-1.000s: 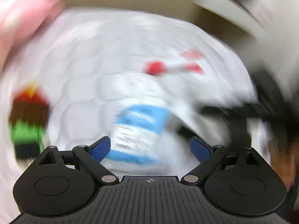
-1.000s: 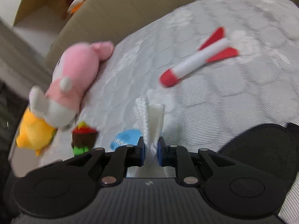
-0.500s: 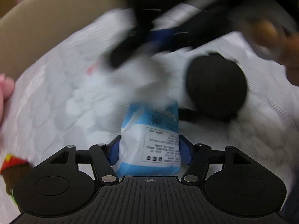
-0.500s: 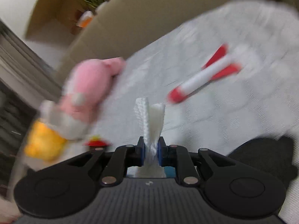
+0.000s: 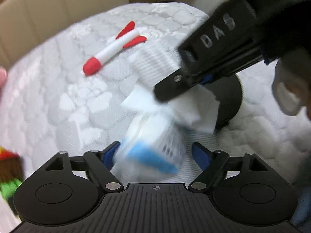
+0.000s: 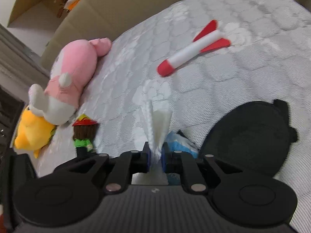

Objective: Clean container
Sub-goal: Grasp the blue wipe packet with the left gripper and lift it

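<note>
A blue-and-white wipes packet (image 5: 149, 151) lies blurred between the fingers of my left gripper (image 5: 155, 154), which is open. The left pad touches it and a gap shows at the right pad. A white wipe (image 5: 153, 68) rises from the packet's top. My right gripper (image 6: 155, 155) is shut on that wipe (image 6: 155, 120) just above the packet (image 6: 180, 141). A black round container (image 6: 248, 136) lies on the quilted white mattress (image 6: 233, 77) at the right; in the left wrist view the container (image 5: 231, 95) sits behind the wipe.
A red-and-white toy rocket (image 6: 194, 48) lies farther back. A pink plush (image 6: 75, 73), a yellow plush (image 6: 33, 130) and a knitted brown-and-green toy (image 6: 84, 134) lie at the left. A cardboard wall (image 5: 48, 15) borders the mattress. A hand (image 5: 291, 93) holds the right tool.
My left fingers closed around the packet, then spread a little. The right gripper, still shut on the wipe, has lifted away from the packet, drawing the wipe up.
</note>
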Demonstrator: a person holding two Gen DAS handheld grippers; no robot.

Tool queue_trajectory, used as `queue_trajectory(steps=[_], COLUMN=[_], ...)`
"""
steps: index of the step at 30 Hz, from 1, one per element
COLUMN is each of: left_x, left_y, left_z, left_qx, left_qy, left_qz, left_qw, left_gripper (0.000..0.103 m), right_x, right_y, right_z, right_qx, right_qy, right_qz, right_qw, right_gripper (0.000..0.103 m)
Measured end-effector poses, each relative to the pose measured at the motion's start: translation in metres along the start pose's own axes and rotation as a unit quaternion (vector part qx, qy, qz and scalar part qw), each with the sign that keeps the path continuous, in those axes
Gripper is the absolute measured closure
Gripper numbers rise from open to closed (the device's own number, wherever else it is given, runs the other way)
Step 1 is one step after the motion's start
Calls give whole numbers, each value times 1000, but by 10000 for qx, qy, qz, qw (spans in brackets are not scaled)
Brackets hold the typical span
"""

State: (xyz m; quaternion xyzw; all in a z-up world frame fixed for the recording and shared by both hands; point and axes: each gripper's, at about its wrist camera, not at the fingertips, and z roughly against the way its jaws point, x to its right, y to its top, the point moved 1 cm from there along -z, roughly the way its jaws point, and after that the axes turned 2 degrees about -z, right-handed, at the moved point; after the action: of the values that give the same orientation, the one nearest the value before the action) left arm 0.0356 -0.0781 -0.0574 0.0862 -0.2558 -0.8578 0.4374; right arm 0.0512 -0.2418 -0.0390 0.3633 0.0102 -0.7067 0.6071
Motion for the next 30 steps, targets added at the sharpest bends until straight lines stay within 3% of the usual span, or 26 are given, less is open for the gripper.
queue_trajectory(steps=[2, 4, 7, 9, 14, 15, 17, 18, 19, 21, 23, 25, 28, 30], left_x=[-9, -19, -38, -51, -48, -47, -45, -41, -39, -21, 0, 15, 27, 30], left_y=[1, 2, 1, -1, -6, -5, -4, 1, -1, 3, 2, -3, -9, -11], left_z=[4, 8, 5, -9, -30, -28, -24, -19, -5, 14, 21, 18, 9, 9], left_qx=[-58, -116, -210, -294, -247, -160, 23, 155, 317, 703, 872, 791, 515, 467], left_qy=[-344, -686, -1197, -1288, -1188, -1124, -988, -814, -567, 239, 855, 971, 908, 880], left_qz=[392, 783, 1594, 1987, 2375, 2267, 2029, 1787, 1542, 593, -402, -933, -1235, -1307], left_qw=[9986, 9945, 9797, 9711, 9638, 9673, 9742, 9804, 9859, 9955, 9917, 9877, 9868, 9864], left_gripper=[10, 9, 9, 9, 9, 11, 43, 46, 46, 46, 46, 46, 44, 40], right_x=[1, 3, 3, 1, -4, -3, 4, 9, 15, 24, 28, 27, 16, 8], right_y=[0, -1, -4, -4, -5, -5, -1, 1, 4, 8, 11, 11, 9, 5], right_z=[2, 2, -2, -3, -5, -5, -1, 2, 5, 12, 16, 18, 13, 5], right_qx=[25, 3, -60, -21, -10, 6, 138, 224, 314, 543, 705, 761, 524, 250], right_qy=[-208, -362, -453, -488, -499, -452, -218, -43, 123, 287, 335, 553, 1110, 1025], right_qz=[74, 147, 291, 397, 598, 554, 239, 2, -231, -575, -661, -646, -514, -322], right_qw=[9998, 9992, 9985, 9980, 9970, 9974, 9994, 9997, 9992, 9965, 9948, 9935, 9911, 9939], right_gripper=[91, 91, 91, 91, 91, 90, 90, 90, 90, 90, 90, 90, 89, 89])
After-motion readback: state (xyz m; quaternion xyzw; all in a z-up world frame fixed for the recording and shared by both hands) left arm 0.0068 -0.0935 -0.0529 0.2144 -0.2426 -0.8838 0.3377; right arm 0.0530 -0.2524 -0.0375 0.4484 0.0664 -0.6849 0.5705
